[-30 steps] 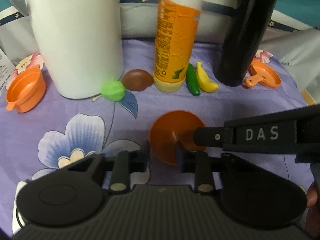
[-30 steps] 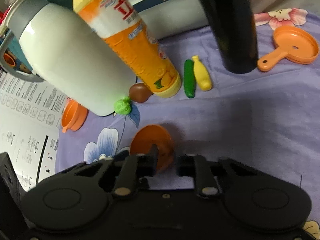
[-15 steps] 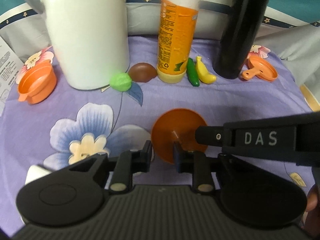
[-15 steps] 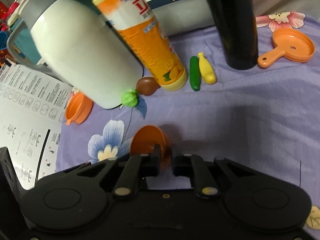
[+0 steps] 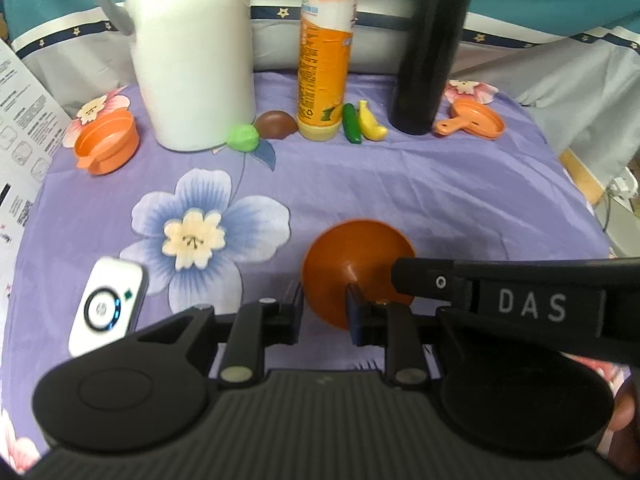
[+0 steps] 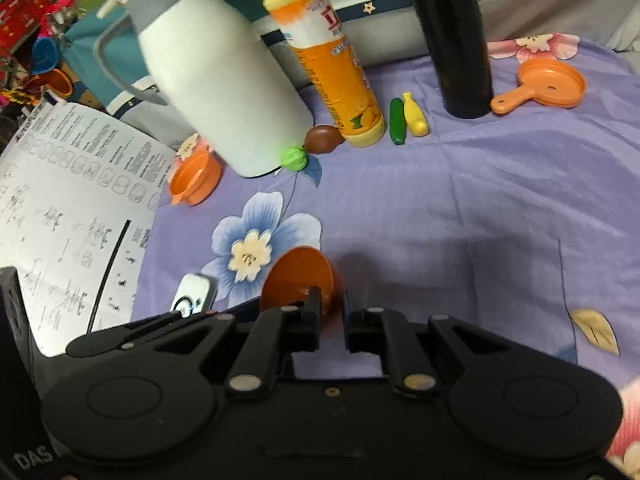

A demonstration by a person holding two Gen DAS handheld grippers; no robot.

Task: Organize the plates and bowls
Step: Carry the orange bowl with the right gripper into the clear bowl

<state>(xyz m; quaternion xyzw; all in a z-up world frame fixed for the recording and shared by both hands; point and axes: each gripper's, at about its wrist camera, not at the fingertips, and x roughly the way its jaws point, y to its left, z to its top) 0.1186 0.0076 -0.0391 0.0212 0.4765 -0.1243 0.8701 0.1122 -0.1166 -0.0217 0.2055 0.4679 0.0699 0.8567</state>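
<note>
Both claws hold the same small orange bowl, above the purple flowered cloth. The left claw is pressed nearly together and pinches the bowl's near rim between its two fingers. The right claw comes in from the right side and is also nearly closed, pinching the rim at that side; in its own view the bowl is tilted, with the opening facing up and left.

Just to the left of the left claw, a small white device lies on the cloth. Farther ahead to the left sits an orange cup. At the far edge stands a row: a big white jug, a green ball, a brown half-round piece, an orange bottle, a green and a yellow toy vegetable, a black flask, and an orange toy pan at the far right.
</note>
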